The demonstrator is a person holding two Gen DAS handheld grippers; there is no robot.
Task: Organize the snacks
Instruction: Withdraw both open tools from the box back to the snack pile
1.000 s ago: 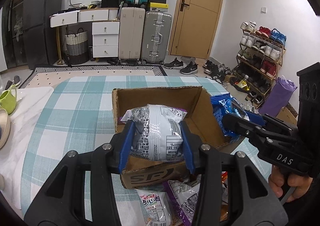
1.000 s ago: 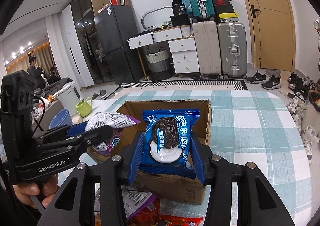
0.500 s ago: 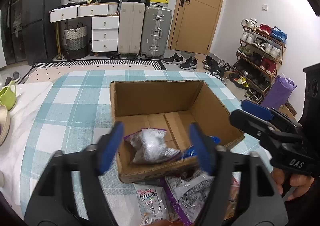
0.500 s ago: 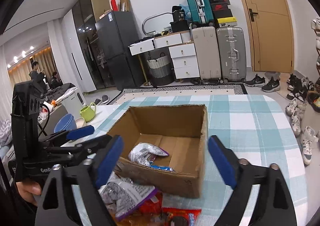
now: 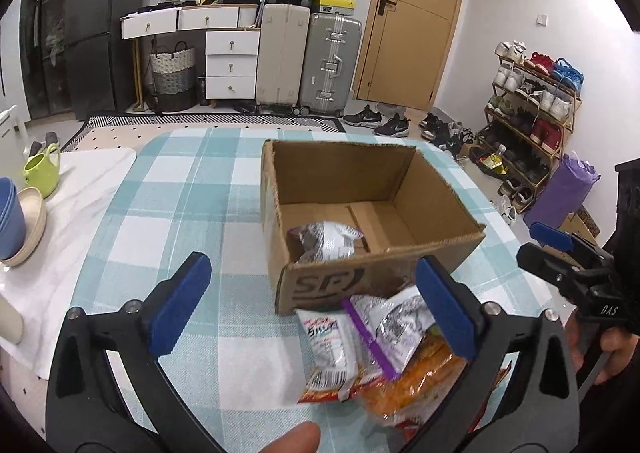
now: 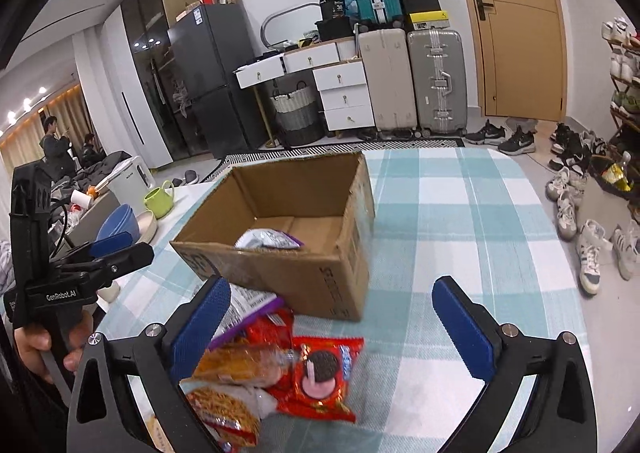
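Checked cloth: teal-and-white tablecloth (image 5: 180,189) covers the table under everything named below.
Far left: green mug (image 5: 40,171), blue bowls (image 5: 10,221) and a cream bowl (image 5: 30,213) sit on a white cloth beside the checked one.
Left gripper: left gripper (image 5: 308,305) is spreading its jaws; the blue pads (image 5: 180,301) stand far apart and press on nothing. Only bare cloth and the near edge of the snack pile lie between them.
Box: cardboard box (image 5: 436,189) stands open-topped on the cloth, just beyond both grippers.
Inside the box: silver-and-purple snack bag (image 5: 326,241) lies on the floor by the near wall. From the right wrist view the same bag (image 6: 266,240) shows over the near wall.
Snack pile: loose packets lie on the cloth touching the box's near wall: a white-and-red packet (image 5: 330,341), a silver bag with a purple strip (image 5: 394,327), an orange bag (image 6: 236,373) and a red cookie packet (image 6: 320,377).
Right gripper: right gripper (image 6: 332,323) is let go, jaws wide, nothing pinched; the cookie packet lies on the cloth low between the pads, untouched by them.
Right edge: shoes (image 6: 588,253) line the floor beside the table.
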